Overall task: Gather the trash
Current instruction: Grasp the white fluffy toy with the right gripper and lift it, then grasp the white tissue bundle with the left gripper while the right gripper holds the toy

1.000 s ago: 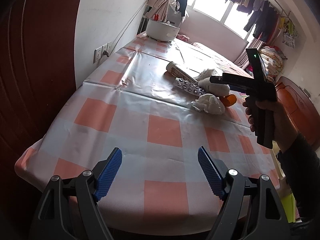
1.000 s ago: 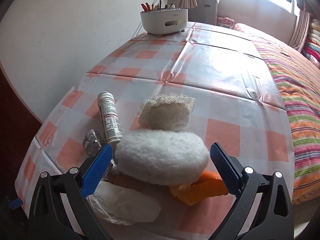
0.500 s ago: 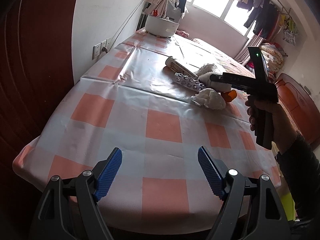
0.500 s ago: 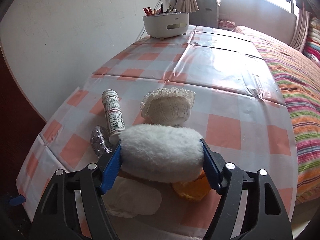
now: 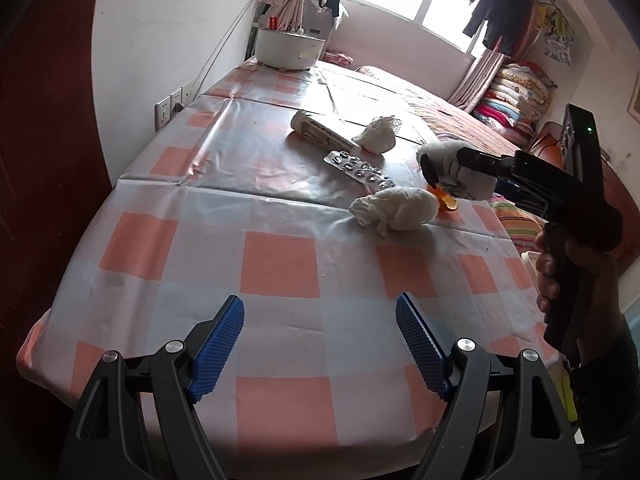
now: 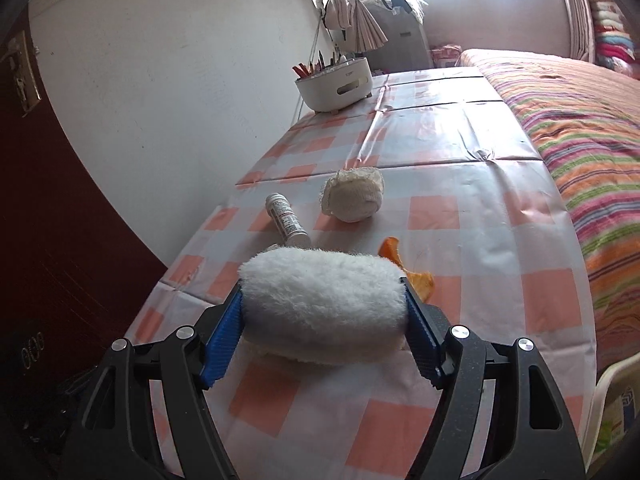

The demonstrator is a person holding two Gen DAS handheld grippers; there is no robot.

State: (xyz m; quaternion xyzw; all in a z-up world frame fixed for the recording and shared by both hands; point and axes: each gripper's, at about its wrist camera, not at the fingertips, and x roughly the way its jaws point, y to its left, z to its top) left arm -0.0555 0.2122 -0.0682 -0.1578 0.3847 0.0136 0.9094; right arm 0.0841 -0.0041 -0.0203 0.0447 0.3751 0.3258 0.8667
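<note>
My right gripper (image 6: 322, 316) is shut on a fluffy white pad (image 6: 320, 292) and holds it lifted above the checked table; it also shows in the left wrist view (image 5: 454, 174). On the table lie a crumpled white tissue (image 5: 394, 210), an orange peel (image 6: 404, 270), a foil pill blister (image 5: 358, 168), a white tube bottle (image 6: 286, 220) and a lace-edged cloth ball (image 6: 354, 196). My left gripper (image 5: 320, 348) is open and empty over the table's near end.
A white organizer with pens (image 6: 336, 84) stands at the table's far end. A wall with a socket (image 5: 168, 110) runs along the left. A striped bed (image 6: 580, 128) lies right of the table. A dark door (image 6: 48, 216) is at the left.
My right gripper closed on the fluffy white pad and raised it off the table, uncovering the orange peel. My left gripper stayed open and moved little.
</note>
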